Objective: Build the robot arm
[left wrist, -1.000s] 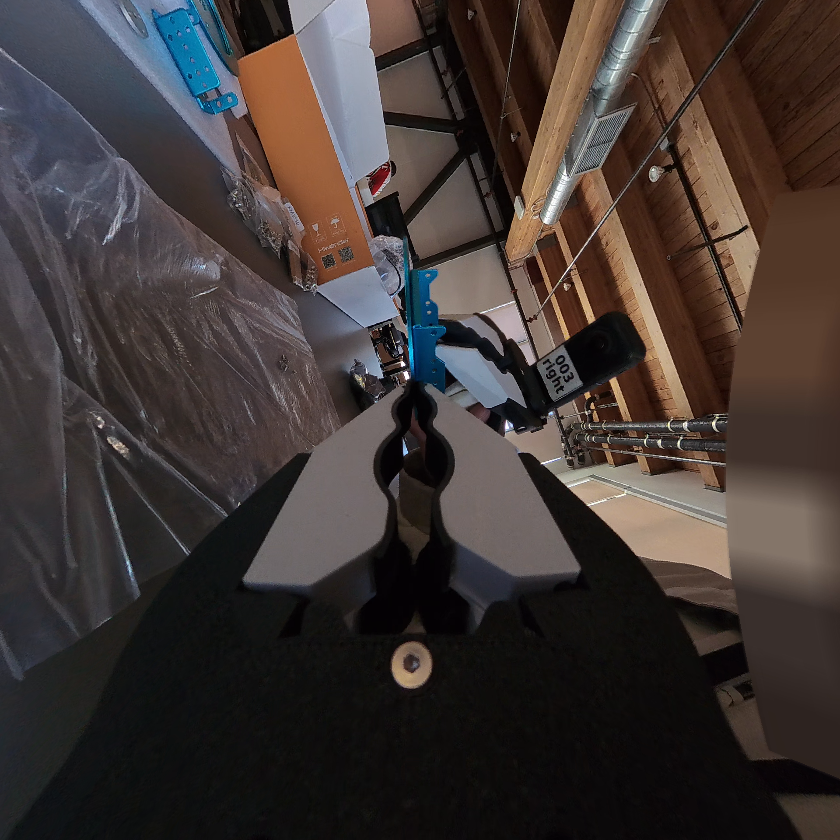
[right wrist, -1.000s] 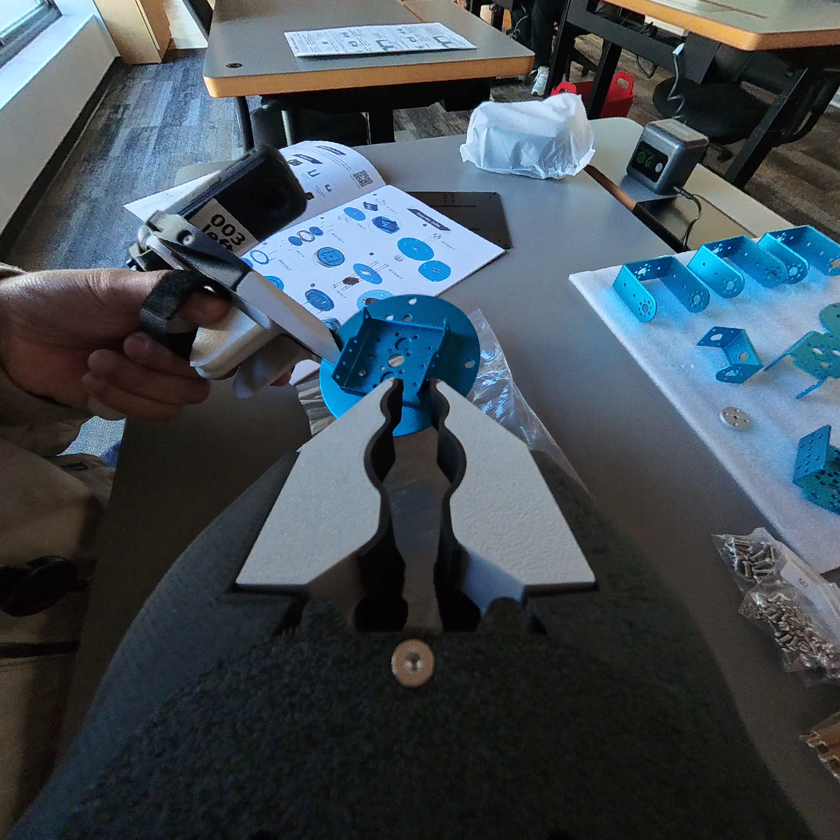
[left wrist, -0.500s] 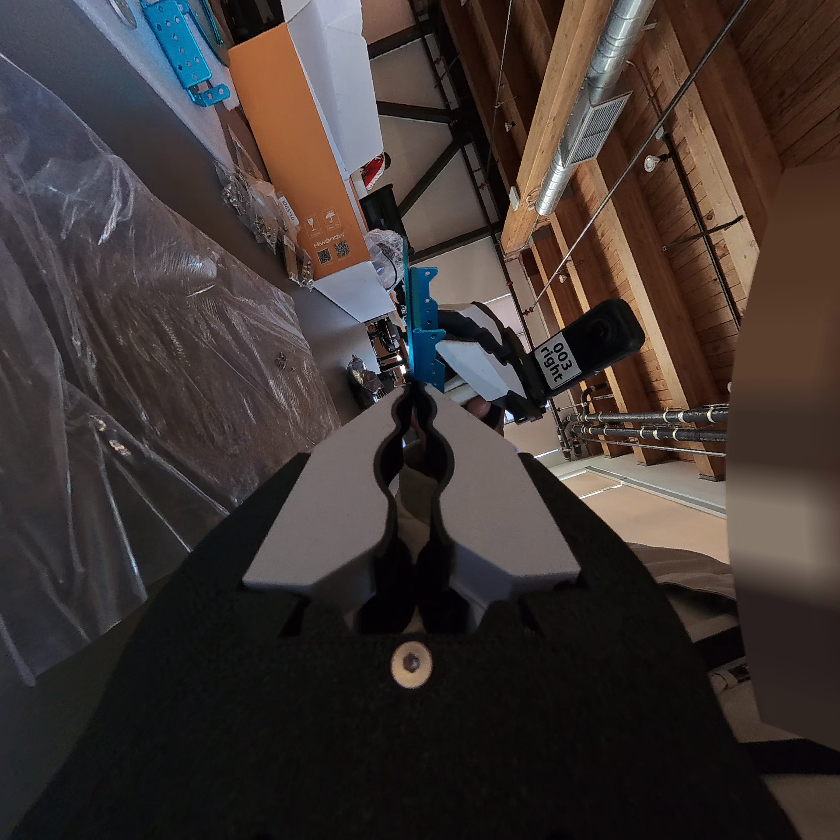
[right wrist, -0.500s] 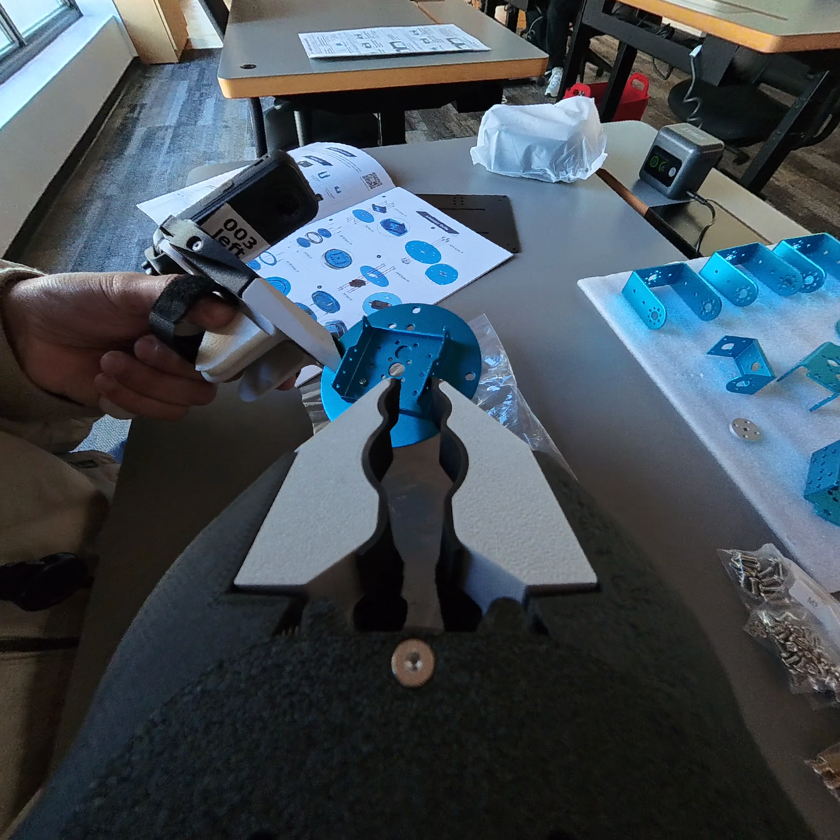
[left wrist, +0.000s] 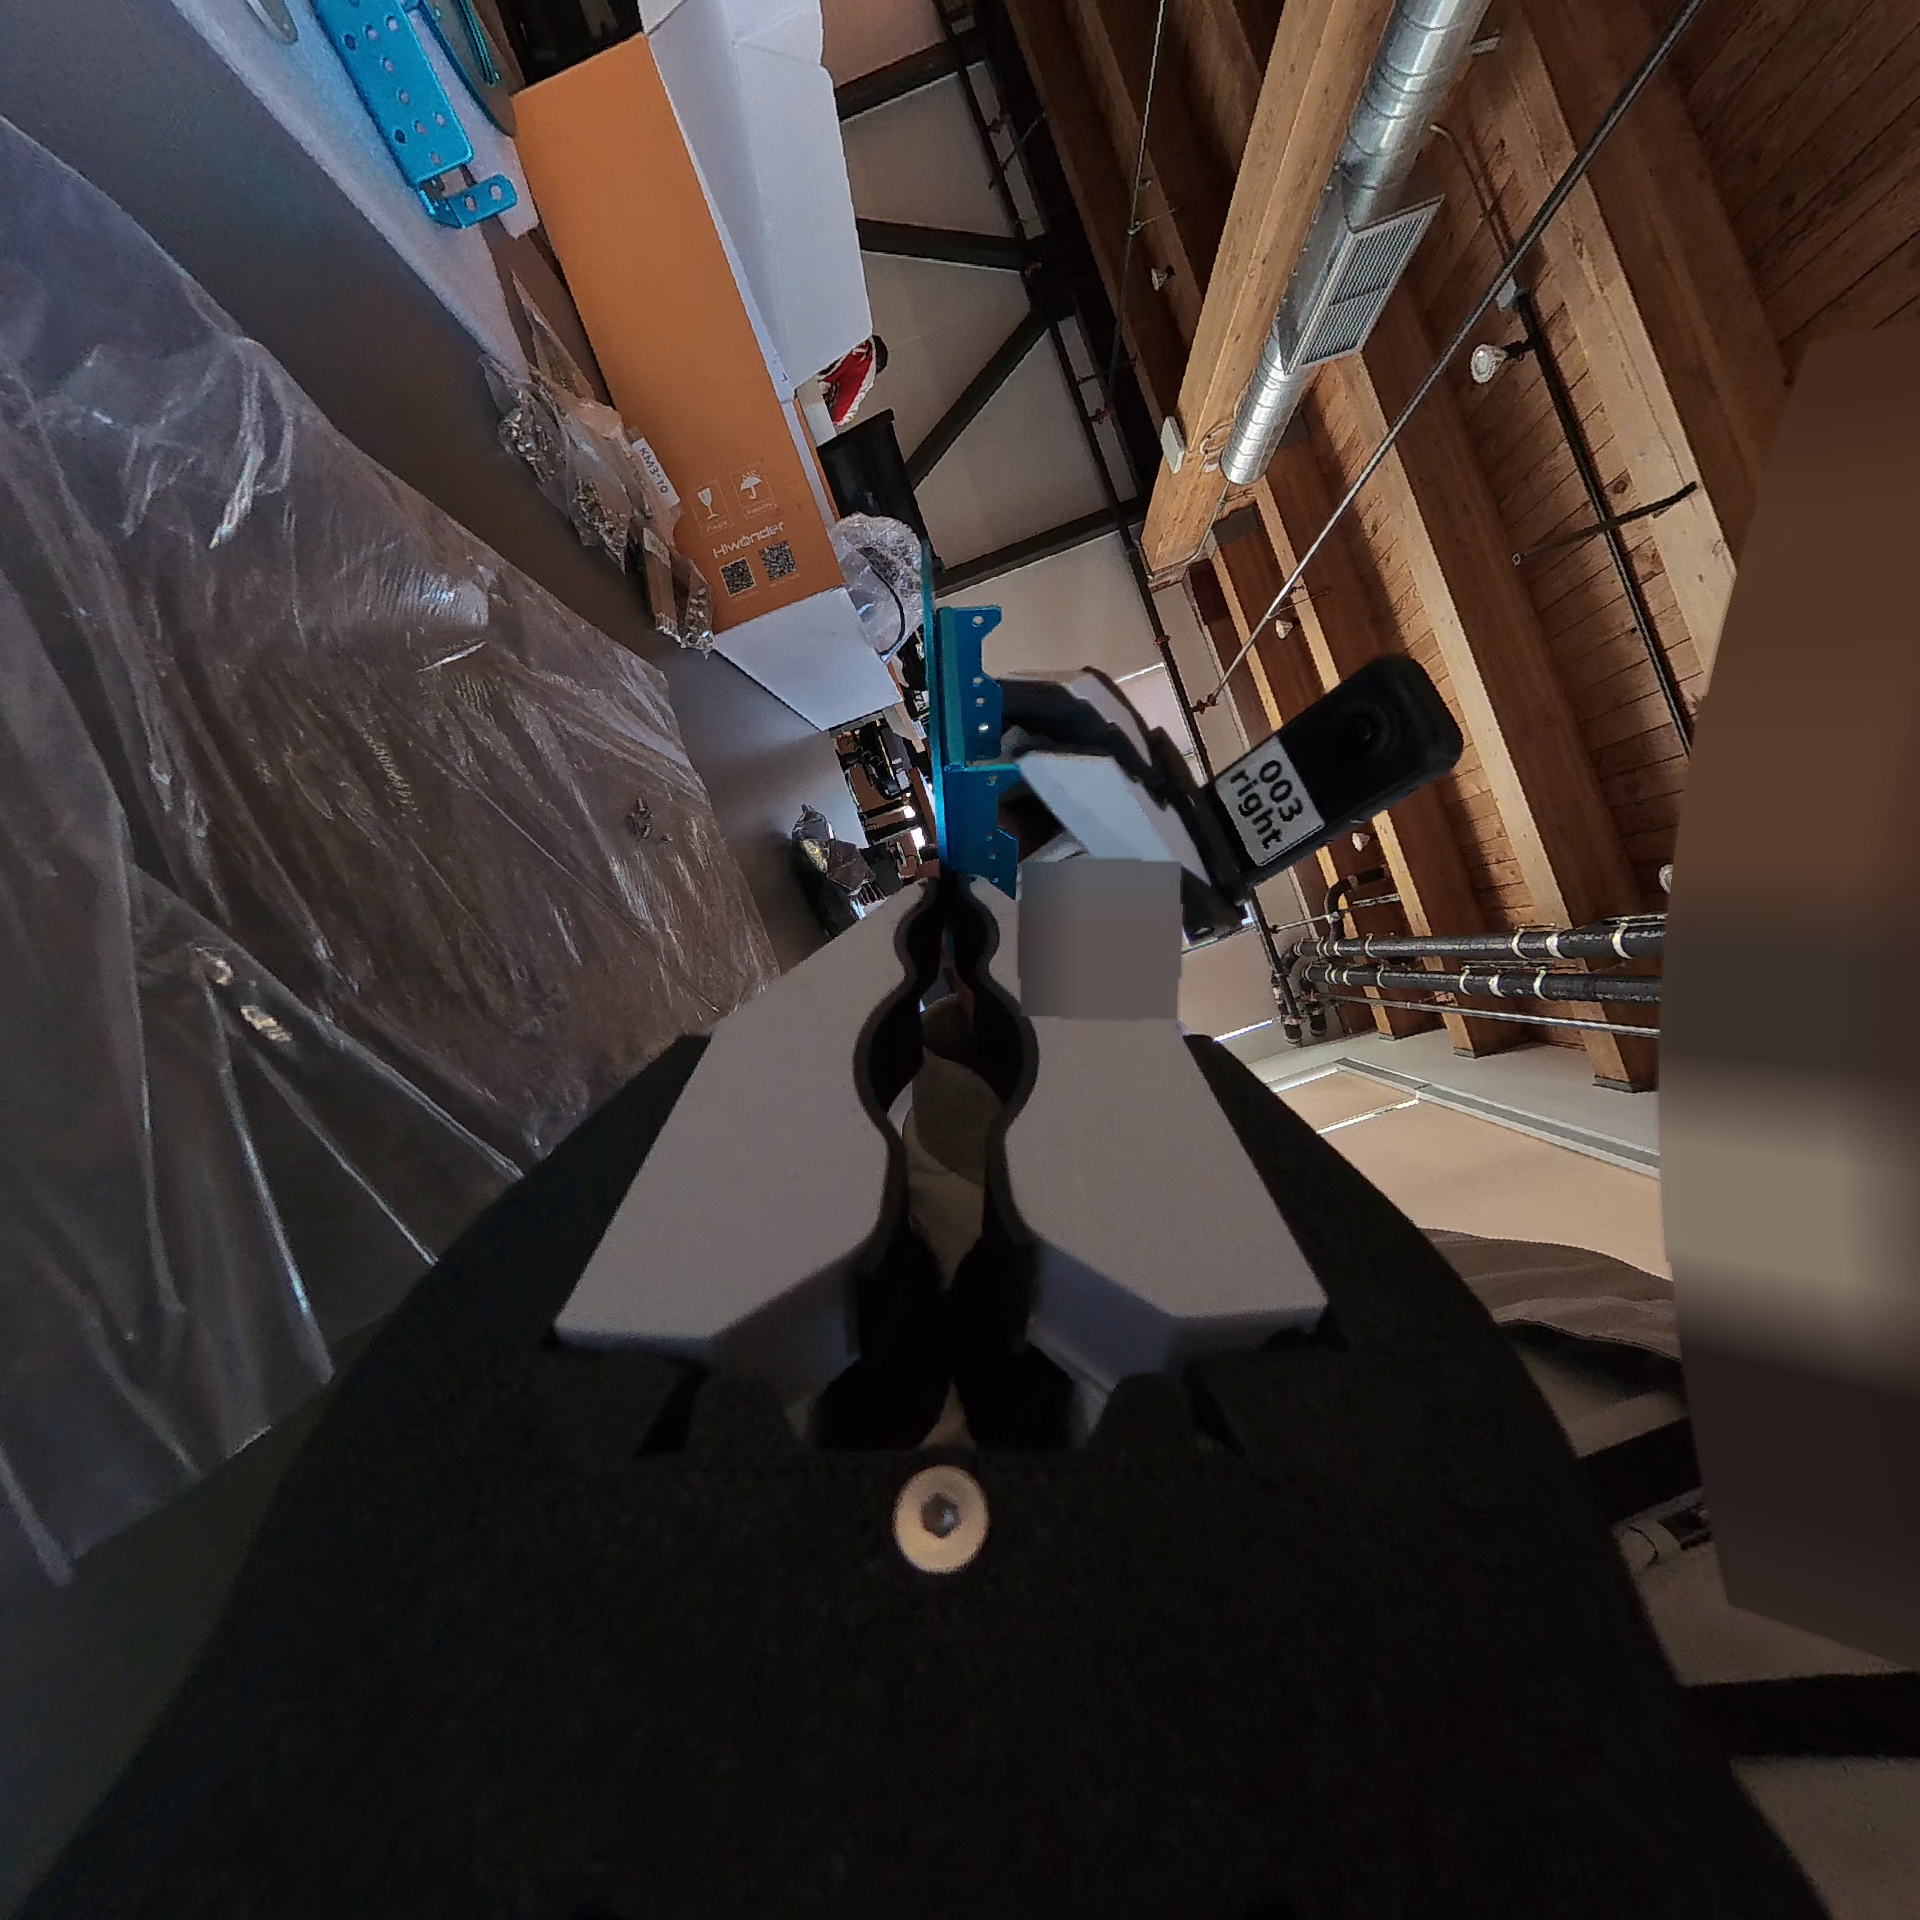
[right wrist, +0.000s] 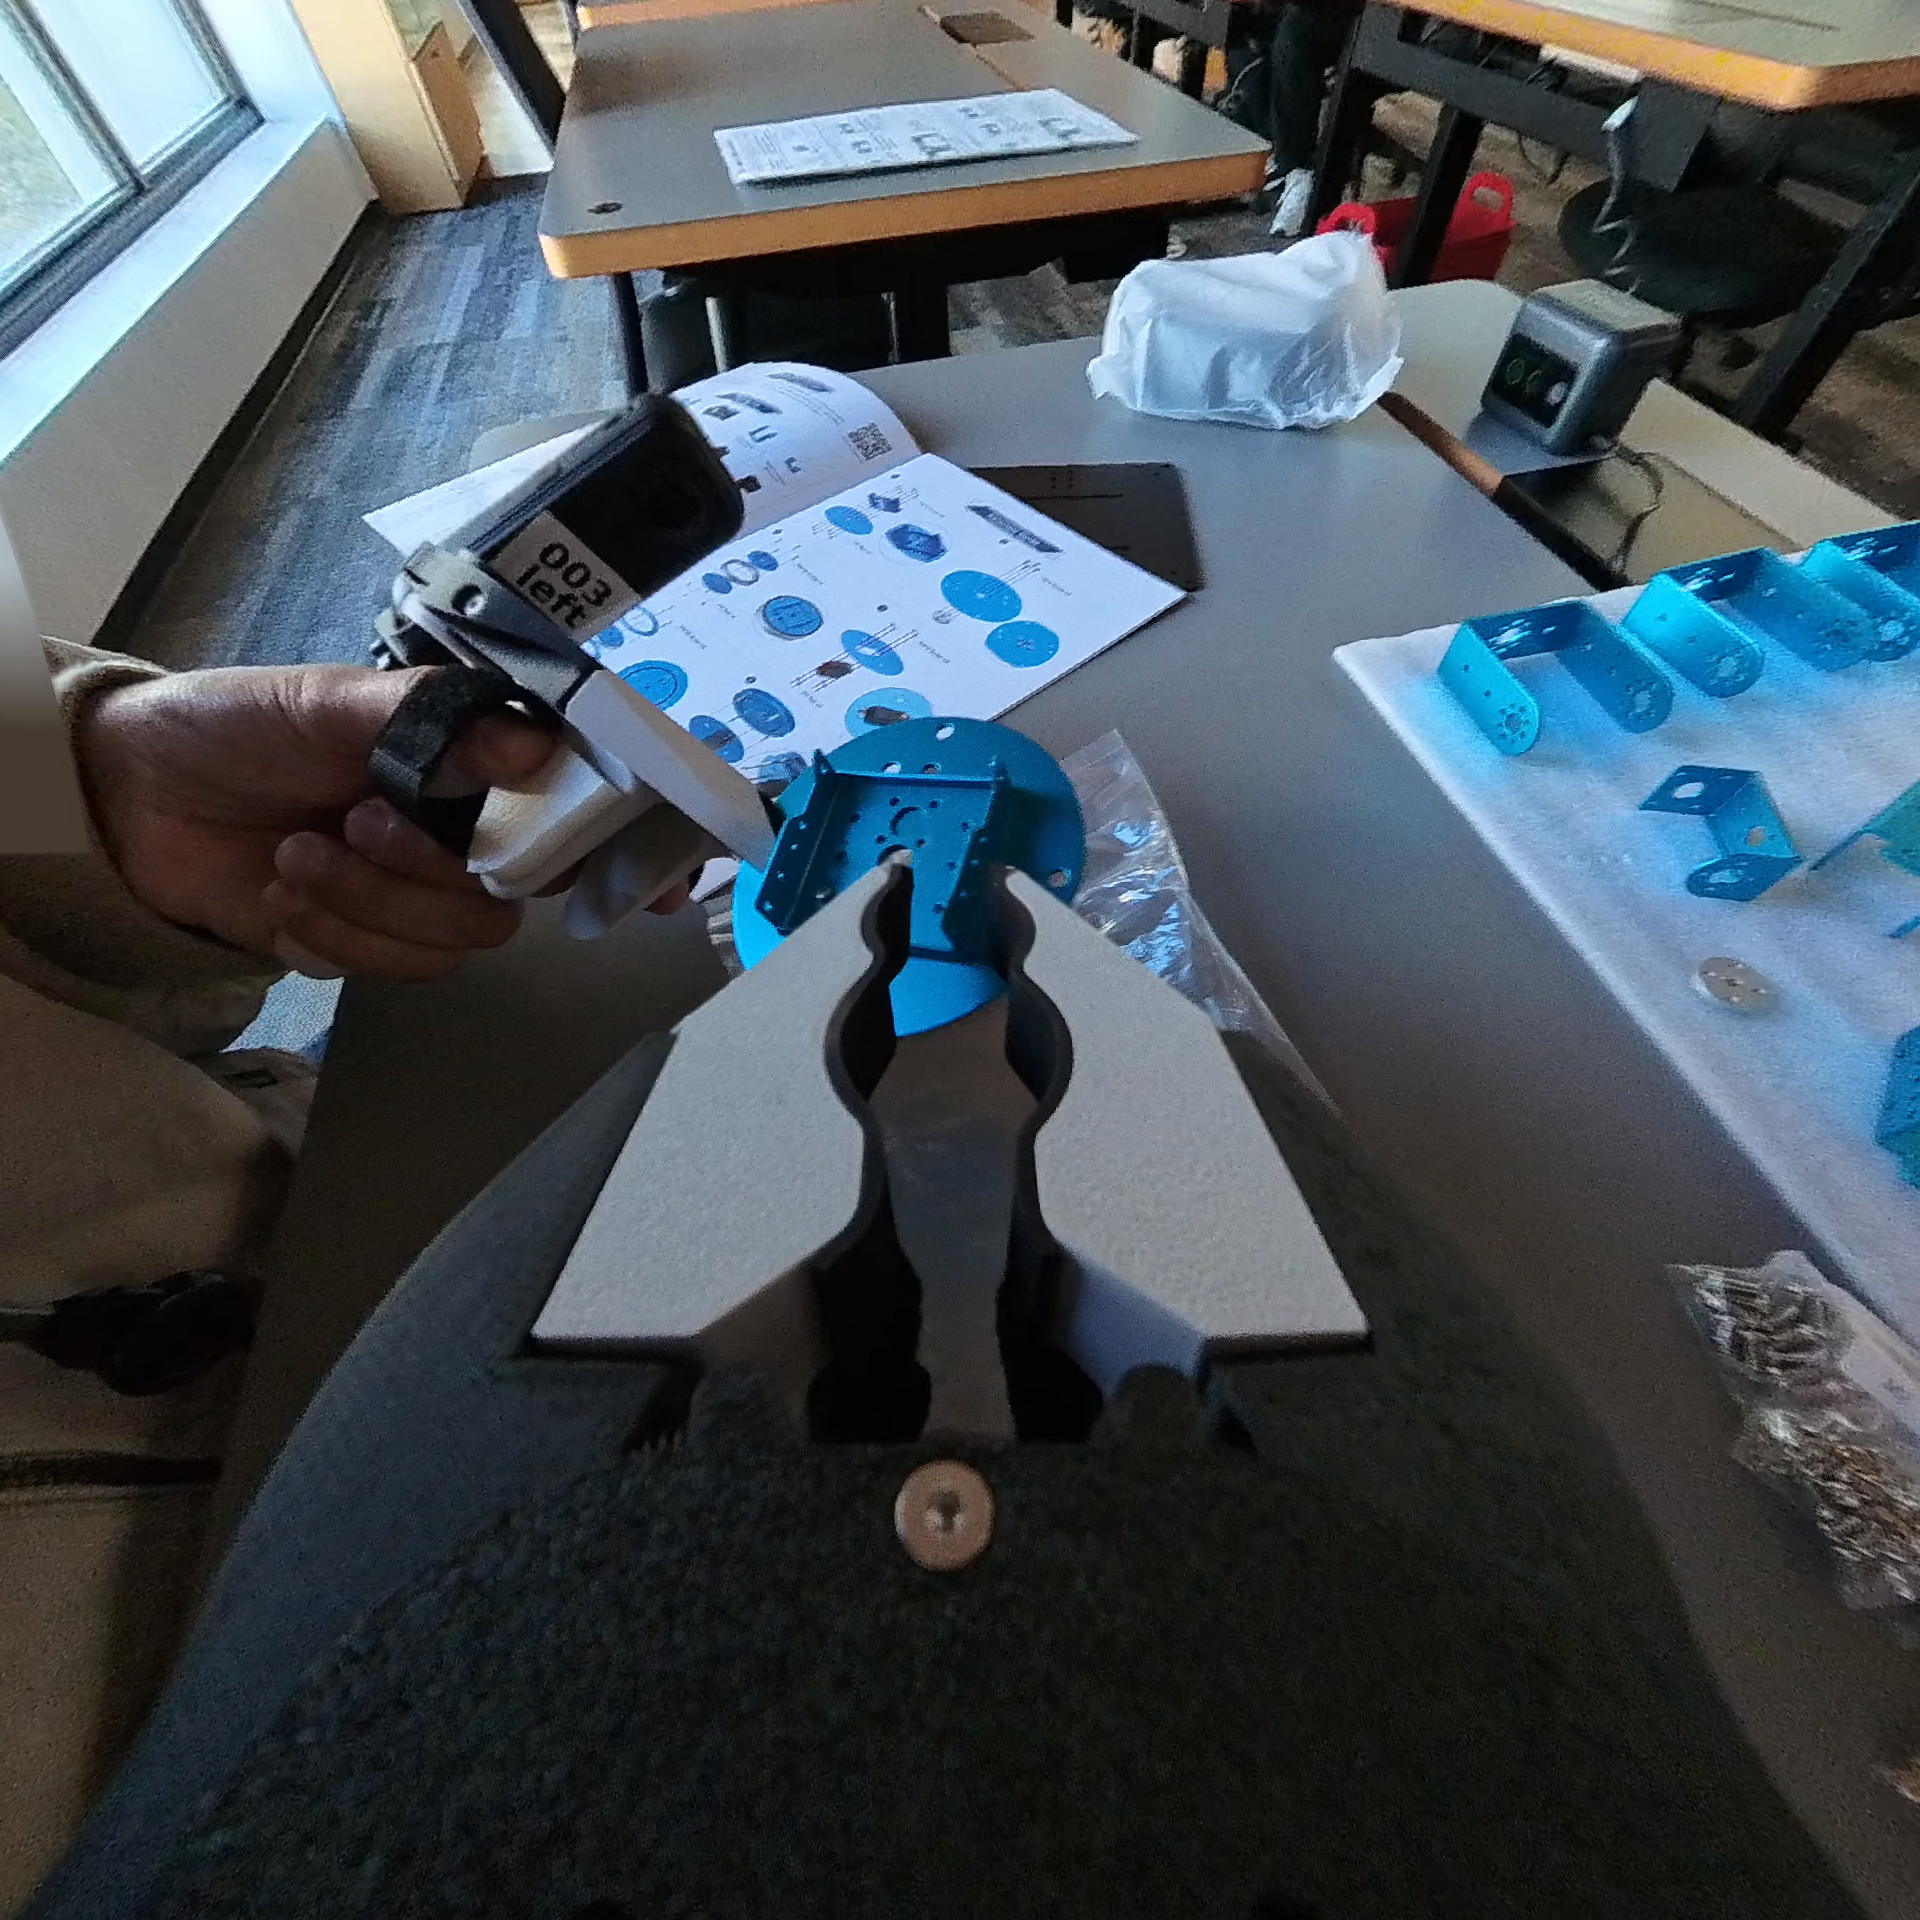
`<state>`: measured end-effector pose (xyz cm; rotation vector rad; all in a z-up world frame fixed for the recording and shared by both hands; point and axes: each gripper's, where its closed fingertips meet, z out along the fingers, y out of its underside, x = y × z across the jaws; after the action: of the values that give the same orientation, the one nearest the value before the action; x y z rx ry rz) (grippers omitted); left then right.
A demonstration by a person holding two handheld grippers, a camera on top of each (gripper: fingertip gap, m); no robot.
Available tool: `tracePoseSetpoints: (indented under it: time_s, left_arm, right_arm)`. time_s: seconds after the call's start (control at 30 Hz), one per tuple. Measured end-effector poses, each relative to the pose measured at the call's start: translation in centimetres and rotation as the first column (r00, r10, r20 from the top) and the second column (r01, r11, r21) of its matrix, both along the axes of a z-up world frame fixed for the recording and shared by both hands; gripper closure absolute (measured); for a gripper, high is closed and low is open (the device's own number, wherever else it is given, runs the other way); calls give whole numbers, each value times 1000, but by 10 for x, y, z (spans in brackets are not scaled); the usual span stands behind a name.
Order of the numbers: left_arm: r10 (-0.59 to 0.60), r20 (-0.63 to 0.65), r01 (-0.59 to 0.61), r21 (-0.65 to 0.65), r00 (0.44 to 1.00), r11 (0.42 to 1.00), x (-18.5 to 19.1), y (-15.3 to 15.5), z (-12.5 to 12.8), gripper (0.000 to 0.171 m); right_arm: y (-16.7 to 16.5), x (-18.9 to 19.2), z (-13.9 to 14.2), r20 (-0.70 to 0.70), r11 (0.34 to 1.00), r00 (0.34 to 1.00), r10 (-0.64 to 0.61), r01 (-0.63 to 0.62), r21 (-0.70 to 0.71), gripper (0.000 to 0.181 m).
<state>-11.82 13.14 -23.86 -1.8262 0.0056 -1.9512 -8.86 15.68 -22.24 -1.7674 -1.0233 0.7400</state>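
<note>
Pinching blue disc (right wrist: 914, 873), left gripper (right wrist: 764, 831) fingers (right wrist: 675, 764) closed.

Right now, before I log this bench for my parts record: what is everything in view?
disc: one, blue, held above the table
bracket: one, blue, on the disc
loose brackets: several, blue, on the foam sheet
foam sheet: one, white, table's right
screw bags: clear, near right
plastic bag: one, clear, beneath the disc
booklet: one, white, open, behind the disc
plate: one, black, behind the booklet
cardboard box: one, orange and white
table: grey
hand: holds the left gripper
left gripper: shut on the disc's edge
right gripper: fingers apart at the bracket, grip unclear
</note>
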Motion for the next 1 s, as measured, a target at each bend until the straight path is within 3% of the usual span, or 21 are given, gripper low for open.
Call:
tracePoseSetpoints:
  time_s: [0.17,0.27,0.33,0.4,0.73,1.0]
  left_arm:
    - [16,-24,-16,-8,1000,1000,-3,3,-5,171]
    - [34,-84,-35,-10,996,999,-7,7,-14,171]
    - [41,-113,-44,-24,993,999,-10,9,-20,171]
    - [45,-133,-52,-43,990,998,-11,10,-24,171]
    - [12,-155,-21,-53,988,998,-4,10,-28,171]
    - [-26,-141,15,-82,990,997,1,10,-31,171]
  right_arm:
    - [8,38,6,-6,997,997,-76,76,8,168]
    - [11,79,-33,183,992,976,-117,123,-25,169]
    - [-5,98,-73,329,982,944,-38,95,-161,167]
    - [-8,111,-95,414,980,909,-34,111,-164,167]
    - [0,117,-117,479,992,877,-20,77,-100,167]
    - [0,119,-120,622,991,773,123,-61,-120,169]
